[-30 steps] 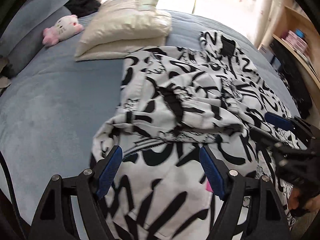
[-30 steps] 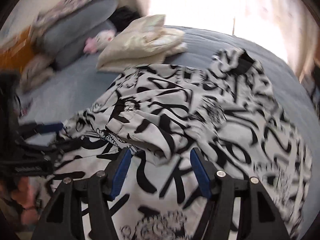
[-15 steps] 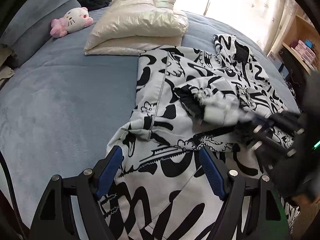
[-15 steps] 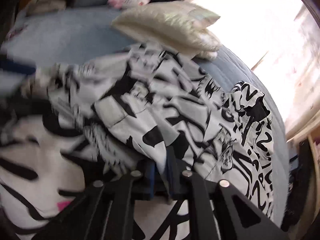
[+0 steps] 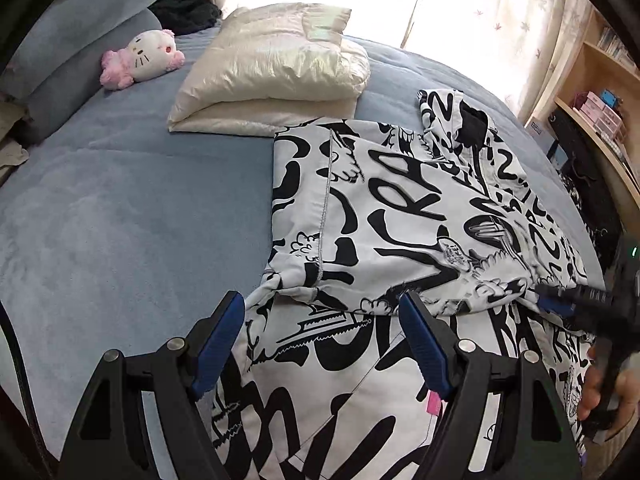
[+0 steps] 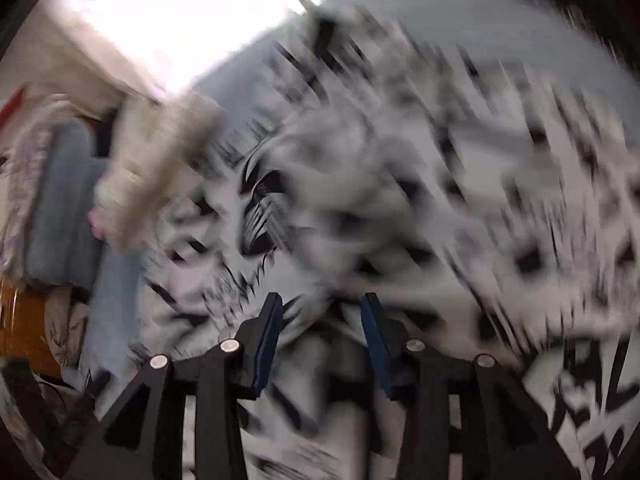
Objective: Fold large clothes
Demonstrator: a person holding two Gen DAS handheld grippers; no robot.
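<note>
A large white garment with black graffiti print (image 5: 400, 216) lies on the blue bed (image 5: 120, 208), its left sleeve folded across the body. My left gripper (image 5: 322, 340) is open and empty just above the garment's lower part. My right gripper (image 6: 320, 332) is open, its jaws apart over the sleeve's end; its view is heavily blurred. In the left wrist view the right gripper (image 5: 560, 304) shows at the right edge by the sleeve cuff.
A folded cream jacket (image 5: 272, 76) lies at the head of the bed, touching the garment's top edge. A pink and white plush toy (image 5: 140, 58) sits by grey pillows (image 5: 72, 28). A wooden shelf (image 5: 600, 92) stands to the right.
The right gripper carried the sleeve across the garment to the right, then opened and let it go. The left gripper stayed open and shifted slightly.
</note>
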